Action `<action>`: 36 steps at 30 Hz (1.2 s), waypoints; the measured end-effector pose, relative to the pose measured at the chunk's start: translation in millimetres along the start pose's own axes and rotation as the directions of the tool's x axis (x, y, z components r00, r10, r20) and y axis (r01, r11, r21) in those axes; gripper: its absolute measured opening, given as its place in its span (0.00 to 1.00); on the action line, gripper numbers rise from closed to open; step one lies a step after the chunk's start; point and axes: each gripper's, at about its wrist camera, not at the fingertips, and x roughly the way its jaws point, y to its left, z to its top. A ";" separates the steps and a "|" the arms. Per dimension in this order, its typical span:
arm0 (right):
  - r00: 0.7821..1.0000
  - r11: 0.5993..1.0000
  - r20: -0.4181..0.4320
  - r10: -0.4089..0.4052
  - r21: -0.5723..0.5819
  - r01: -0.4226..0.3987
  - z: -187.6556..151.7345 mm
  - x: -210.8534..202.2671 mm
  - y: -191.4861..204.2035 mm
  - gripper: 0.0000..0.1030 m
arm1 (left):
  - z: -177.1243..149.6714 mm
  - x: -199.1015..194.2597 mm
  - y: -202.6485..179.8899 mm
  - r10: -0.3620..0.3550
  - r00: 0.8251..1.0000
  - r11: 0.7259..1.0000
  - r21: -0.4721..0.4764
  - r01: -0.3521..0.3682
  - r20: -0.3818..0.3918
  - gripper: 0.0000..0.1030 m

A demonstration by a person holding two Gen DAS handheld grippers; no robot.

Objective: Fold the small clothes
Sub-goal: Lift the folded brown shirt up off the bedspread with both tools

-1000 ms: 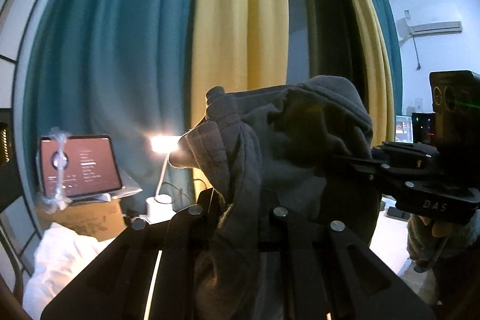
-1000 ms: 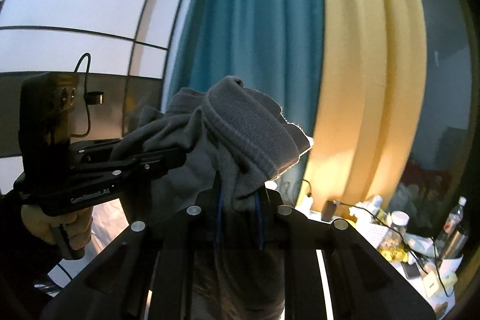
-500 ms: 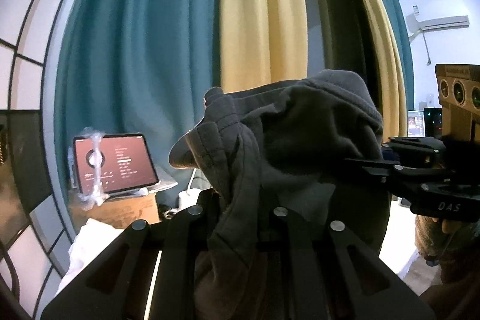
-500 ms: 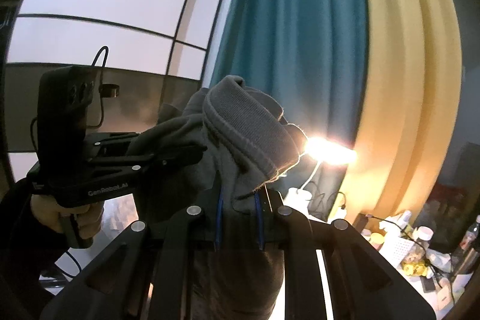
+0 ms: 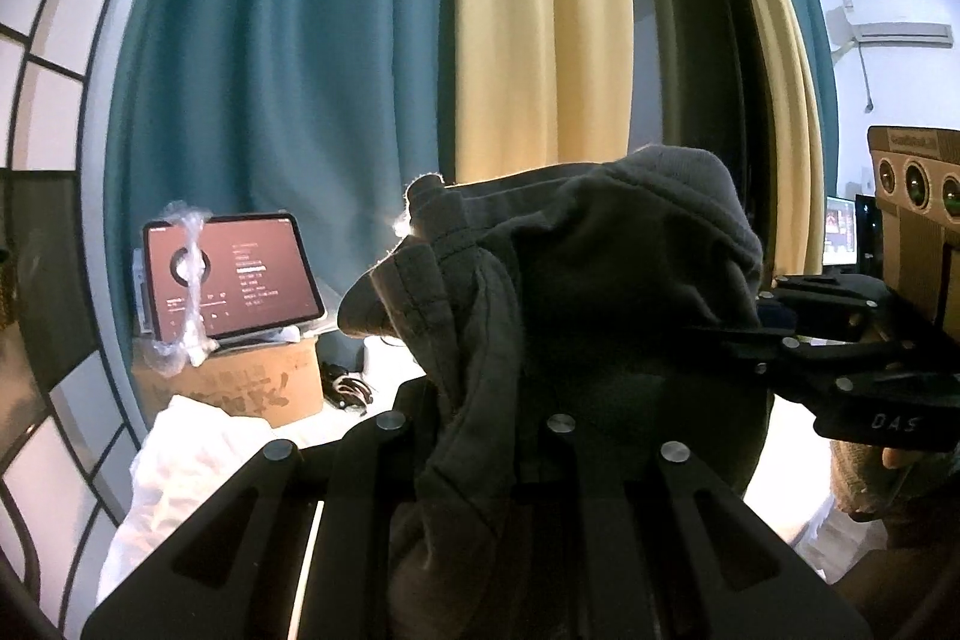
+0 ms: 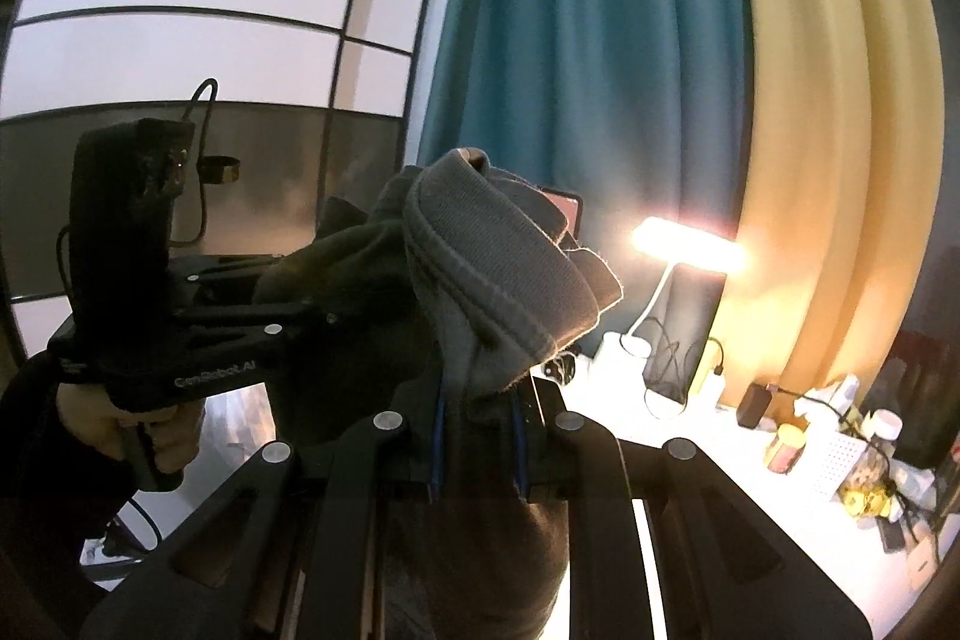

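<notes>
- The grey garment (image 5: 600,292) hangs in the air between the two tools, and is not on any surface; each tool grips a bunch of its upper edge, and the rest drops out of sight below both cameras.
- The left gripper (image 5: 474,436) is pressed together on a wad of the cloth, which spills up and over its fingers.
- The right gripper (image 6: 477,436) is likewise nipped on the ribbed hem, the fabric squeezed between its blue-edged pads (image 6: 438,436).
- The relation that matters: the held edge runs across from one tool to the other, roughly level, with the two tools close side by side and pointing the same way. Neither hand is nearer; both already hold the cloth.
- From the left view the right tool shows at the right edge, its fingers buried in the same bundle; from the right view the left tool and the hand (image 6: 120,418) on its handle show at the left.
- My judgement: the cloth is bunched, not spread, so the coming move likely calls for drawing the two grips apart along that edge before laying it down.
- Against the earlier frames, both grips are unchanged and the bundle keeps its shape. The background has slid upward in both views: the tablet (image 5: 231,274) sits higher and more central, and the lamp (image 6: 690,247) and cluttered desk (image 6: 780,508) have come into fuller view.
</notes>
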 end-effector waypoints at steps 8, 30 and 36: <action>1.000 0.998 -0.027 -0.007 0.058 0.009 -9.0 21.1 -22.3 0.18 | 0.7 20.2 -2.2 -0.015 0.999 1.000 0.012 0.016 -0.044 0.12; 0.986 0.984 -0.165 0.011 0.175 0.018 -45.5 93.2 -75.8 0.18 | -21.4 93.9 13.1 -0.064 0.980 0.998 -0.041 0.057 -0.189 0.12; 0.980 0.978 -0.198 0.031 0.207 0.011 -55.6 114.2 -88.9 0.18 | -29.8 113.5 17.9 -0.068 0.971 0.996 -0.067 0.054 -0.231 0.12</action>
